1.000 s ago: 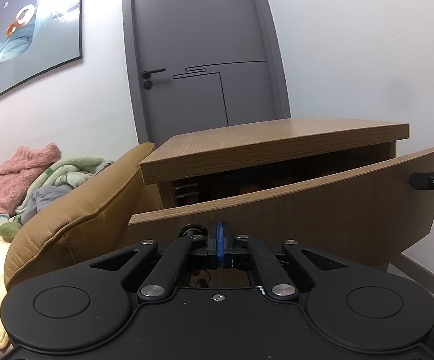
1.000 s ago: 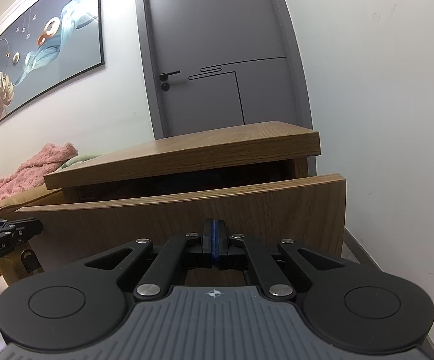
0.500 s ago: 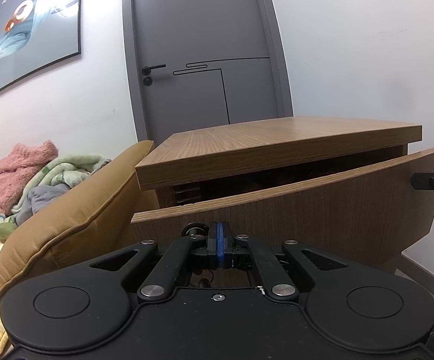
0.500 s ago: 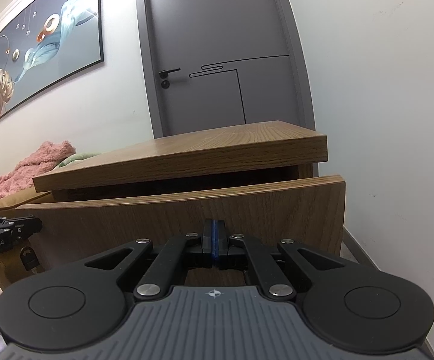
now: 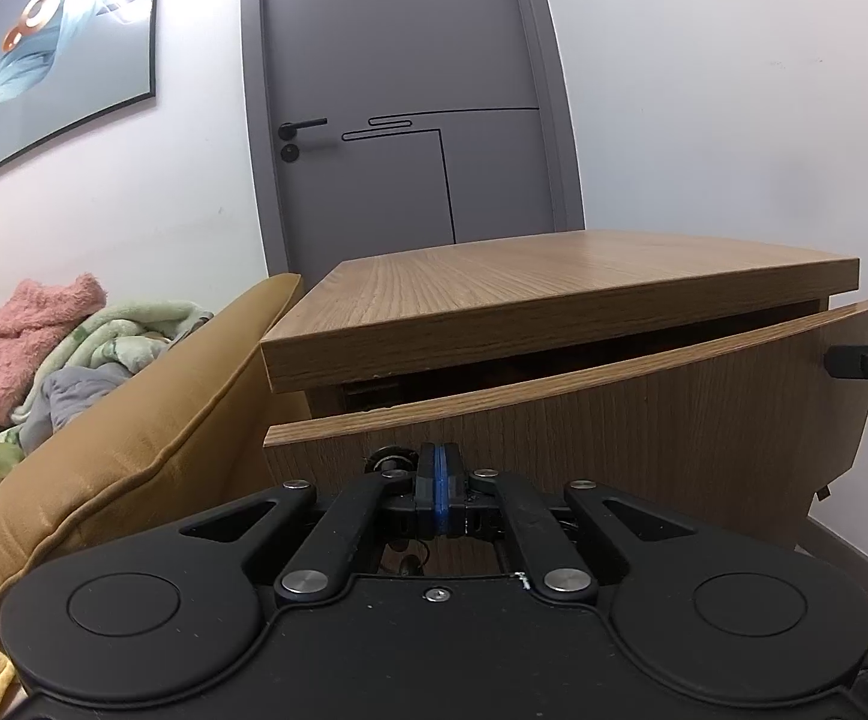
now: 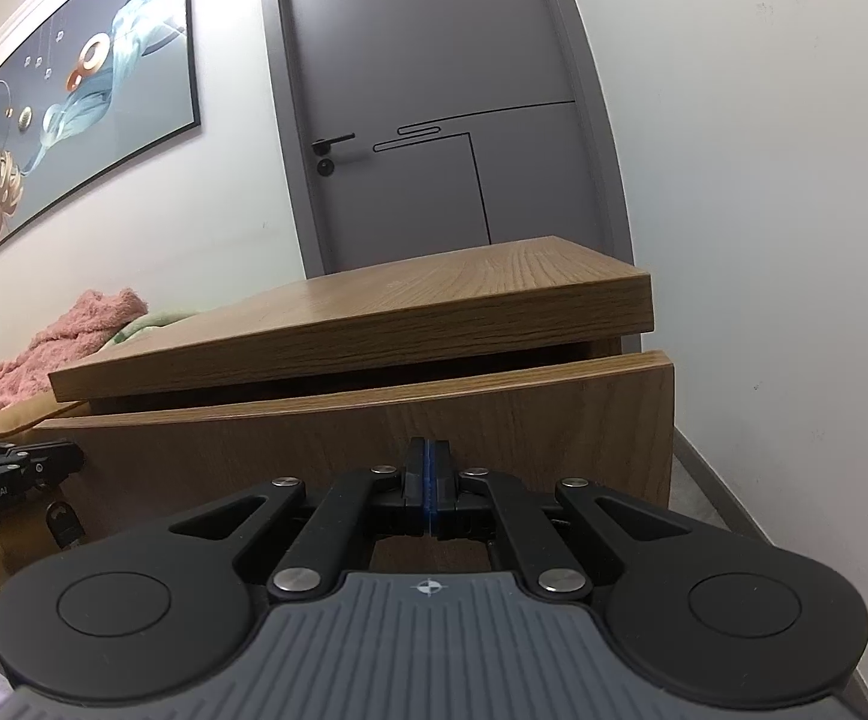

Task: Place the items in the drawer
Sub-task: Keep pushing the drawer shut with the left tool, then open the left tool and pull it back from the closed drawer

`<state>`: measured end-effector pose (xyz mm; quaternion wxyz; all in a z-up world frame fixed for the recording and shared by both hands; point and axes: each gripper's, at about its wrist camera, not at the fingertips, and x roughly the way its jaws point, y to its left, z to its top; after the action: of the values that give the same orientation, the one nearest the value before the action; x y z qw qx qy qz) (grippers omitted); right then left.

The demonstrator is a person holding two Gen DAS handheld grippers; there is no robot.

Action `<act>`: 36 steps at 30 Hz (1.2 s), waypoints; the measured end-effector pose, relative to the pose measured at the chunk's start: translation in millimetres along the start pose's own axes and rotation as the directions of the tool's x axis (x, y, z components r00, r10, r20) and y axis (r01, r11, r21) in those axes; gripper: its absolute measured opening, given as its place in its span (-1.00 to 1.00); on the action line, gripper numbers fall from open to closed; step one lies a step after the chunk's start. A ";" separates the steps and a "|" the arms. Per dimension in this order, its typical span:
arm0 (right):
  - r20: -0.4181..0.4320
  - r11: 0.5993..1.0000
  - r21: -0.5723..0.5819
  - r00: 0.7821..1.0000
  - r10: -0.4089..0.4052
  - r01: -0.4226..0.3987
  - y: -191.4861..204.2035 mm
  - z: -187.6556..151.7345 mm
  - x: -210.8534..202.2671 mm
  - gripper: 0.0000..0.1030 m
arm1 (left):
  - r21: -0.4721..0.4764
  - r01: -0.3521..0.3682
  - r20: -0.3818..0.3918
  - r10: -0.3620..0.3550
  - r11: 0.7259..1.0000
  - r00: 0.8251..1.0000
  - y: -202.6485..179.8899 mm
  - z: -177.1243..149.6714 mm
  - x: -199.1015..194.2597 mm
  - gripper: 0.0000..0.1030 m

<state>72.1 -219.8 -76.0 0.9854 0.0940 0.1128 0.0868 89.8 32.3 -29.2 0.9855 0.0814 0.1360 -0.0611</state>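
Both closed: left claw [image 5: 438, 474] and right claw [image 6: 428, 480] against drawer front [image 6: 374, 438]. Push evenly, squarely, toward cabinet top [image 5: 553, 294].

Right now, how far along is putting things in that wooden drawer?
Nearly finished, by the look of it. The brown wooden drawer front stands only slightly out from the wooden cabinet top. Both the left gripper and right gripper are shut, empty, close to its face. Left: pushing it fully closed.

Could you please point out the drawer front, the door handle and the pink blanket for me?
drawer front [image 6: 326, 450], right wrist view, bare wood face.
door handle [image 5: 303, 125], left wrist view, black lever.
pink blanket [image 5: 20, 330], left wrist view, fluffy middle.
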 end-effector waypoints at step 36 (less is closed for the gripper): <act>0.047 0.998 -0.063 0.999 0.016 -0.014 17.9 4.6 -6.4 -0.98 | -0.051 0.028 0.016 -0.027 0.998 1.000 10.0 9.2 -14.5 -0.40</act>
<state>64.4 -204.5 -66.7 0.9895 0.0660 0.0859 0.0954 79.7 41.9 -15.0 0.9873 0.0538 0.1311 -0.0716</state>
